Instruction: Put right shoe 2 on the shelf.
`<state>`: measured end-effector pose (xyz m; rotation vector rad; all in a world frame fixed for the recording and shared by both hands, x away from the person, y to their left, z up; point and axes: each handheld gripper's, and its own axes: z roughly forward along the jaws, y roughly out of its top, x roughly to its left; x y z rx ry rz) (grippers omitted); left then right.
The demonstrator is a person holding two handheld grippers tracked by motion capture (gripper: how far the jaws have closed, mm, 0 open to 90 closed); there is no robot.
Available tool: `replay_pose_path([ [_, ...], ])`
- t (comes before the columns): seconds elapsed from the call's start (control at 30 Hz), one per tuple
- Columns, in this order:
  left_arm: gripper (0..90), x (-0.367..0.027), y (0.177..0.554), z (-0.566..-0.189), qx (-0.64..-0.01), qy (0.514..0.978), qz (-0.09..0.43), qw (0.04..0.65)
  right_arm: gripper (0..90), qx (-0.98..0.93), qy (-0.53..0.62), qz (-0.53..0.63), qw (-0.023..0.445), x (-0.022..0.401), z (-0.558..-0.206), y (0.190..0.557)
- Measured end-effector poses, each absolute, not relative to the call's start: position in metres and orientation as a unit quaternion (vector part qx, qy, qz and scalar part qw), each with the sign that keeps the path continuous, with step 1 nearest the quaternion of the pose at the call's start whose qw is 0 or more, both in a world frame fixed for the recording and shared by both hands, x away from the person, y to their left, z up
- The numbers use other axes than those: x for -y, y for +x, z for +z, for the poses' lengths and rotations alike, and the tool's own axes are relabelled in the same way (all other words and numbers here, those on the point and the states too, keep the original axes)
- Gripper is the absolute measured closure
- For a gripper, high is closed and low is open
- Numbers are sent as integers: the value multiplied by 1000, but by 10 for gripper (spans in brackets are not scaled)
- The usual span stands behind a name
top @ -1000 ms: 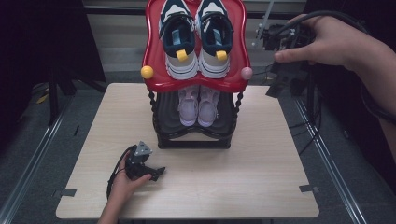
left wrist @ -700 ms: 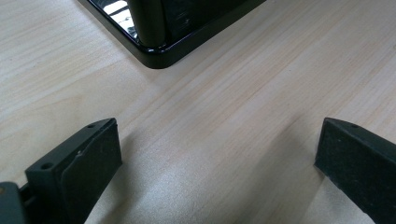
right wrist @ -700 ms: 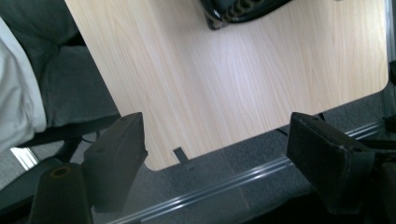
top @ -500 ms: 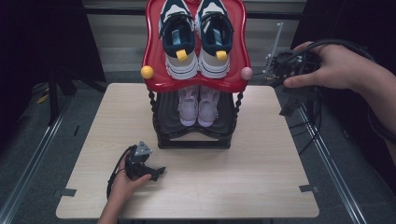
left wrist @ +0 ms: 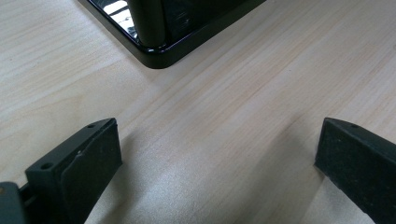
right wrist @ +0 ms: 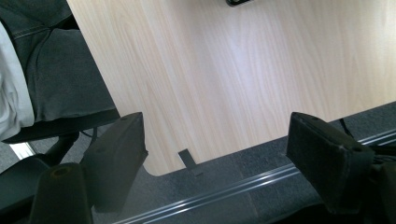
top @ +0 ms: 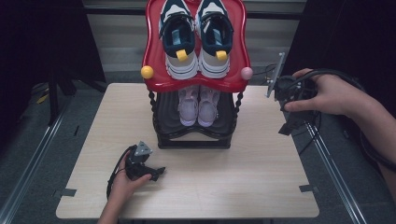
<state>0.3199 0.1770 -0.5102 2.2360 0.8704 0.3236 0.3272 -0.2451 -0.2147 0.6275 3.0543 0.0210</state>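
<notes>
A two-tier shoe rack [top: 161, 74] stands at the table's far middle. Its red top shelf carries a pair of navy and white sneakers [top: 196, 39]. On the black lower shelf [top: 163, 116] sits a pair of pale pink sneakers [top: 198, 105]. My left gripper [top: 156, 171] rests on the table in front of the rack's left side, open, jaws wide apart over bare wood [left wrist: 219, 140]. The rack's black base corner [left wrist: 159, 46] lies just ahead of it. My right gripper [top: 292, 126] hangs in the air over the table's right edge, open and holding nothing [right wrist: 217, 135].
The light wooden table [top: 261, 168] has black tape marks near its front corners [right wrist: 189, 163]. A metal floor rail [top: 334, 172] runs along the right side. The person's lap in dark trousers [right wrist: 56, 70] sits by the table's near edge. Yellow [top: 147, 72] and pink [top: 246, 73] knobs cap the rack posts.
My right gripper has come down and toward the near side along the table's right edge. The left gripper and the shoes have stayed still.
</notes>
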Motion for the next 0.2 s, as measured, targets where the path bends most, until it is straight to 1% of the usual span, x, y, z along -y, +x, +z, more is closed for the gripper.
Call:
replay_pose_path([
  [0.2,0,-177,320,-510,-337,863,127,354,178,-977,209,28,13,253,-228,323],
])
